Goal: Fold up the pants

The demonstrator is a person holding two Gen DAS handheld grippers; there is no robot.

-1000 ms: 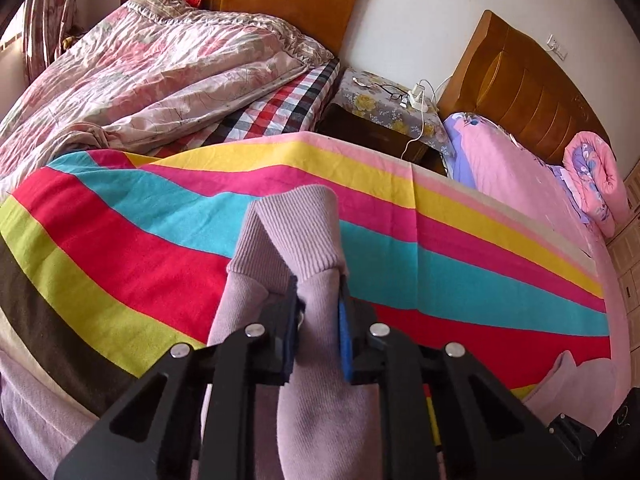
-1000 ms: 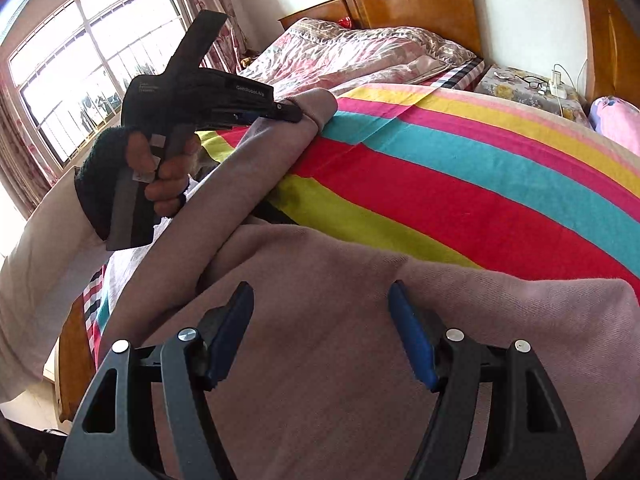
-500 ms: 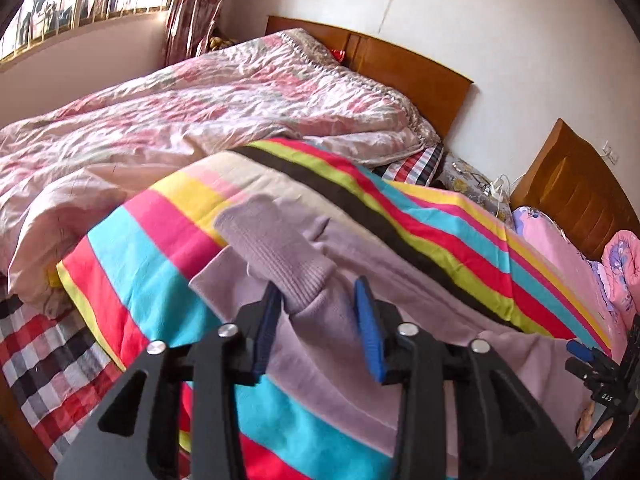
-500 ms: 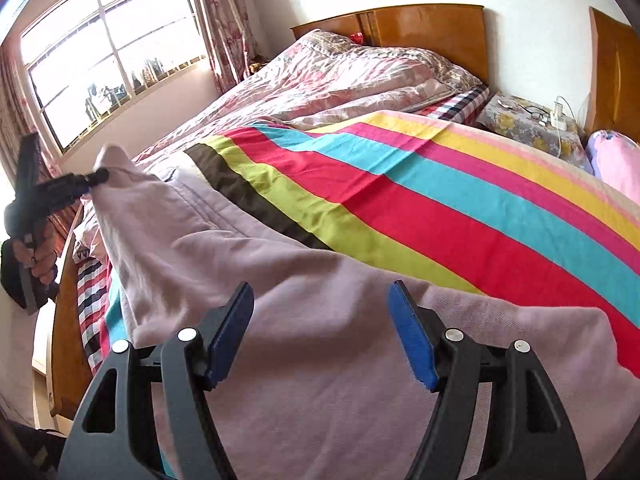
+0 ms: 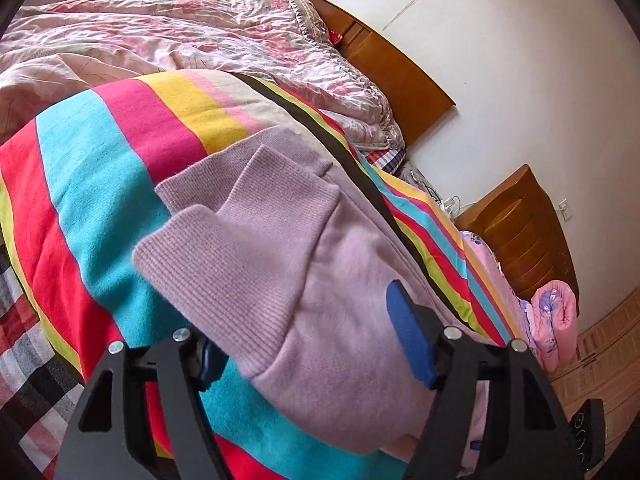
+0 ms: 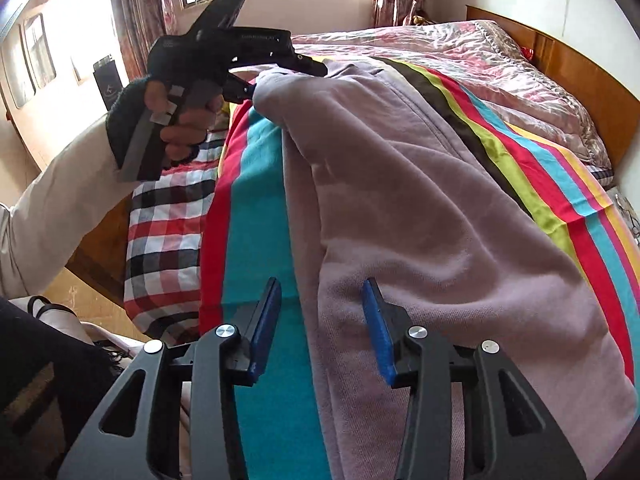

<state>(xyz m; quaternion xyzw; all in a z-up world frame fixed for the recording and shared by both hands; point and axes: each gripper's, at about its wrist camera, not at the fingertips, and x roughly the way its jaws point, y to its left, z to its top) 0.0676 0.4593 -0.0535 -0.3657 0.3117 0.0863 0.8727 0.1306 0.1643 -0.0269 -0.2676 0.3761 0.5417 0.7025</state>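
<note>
Lilac pants (image 5: 328,280) now released (left tool (image 5: 316,344))

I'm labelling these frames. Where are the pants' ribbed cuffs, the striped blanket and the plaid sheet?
ribbed cuffs (image 5: 240,264): left wrist view, on the nearer cuff's ribbing.
striped blanket (image 6: 256,216): right wrist view, on its teal stripe.
plaid sheet (image 6: 164,236): right wrist view, on the checked cloth at the bed's edge.

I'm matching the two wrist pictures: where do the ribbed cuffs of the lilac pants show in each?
Left wrist: ribbed cuffs fill the centre, just ahead of the jaws.
Right wrist: same cuffs sit upper left of centre, at the left gripper.
Shared landmark: the striped blanket beneath the pants.
</note>
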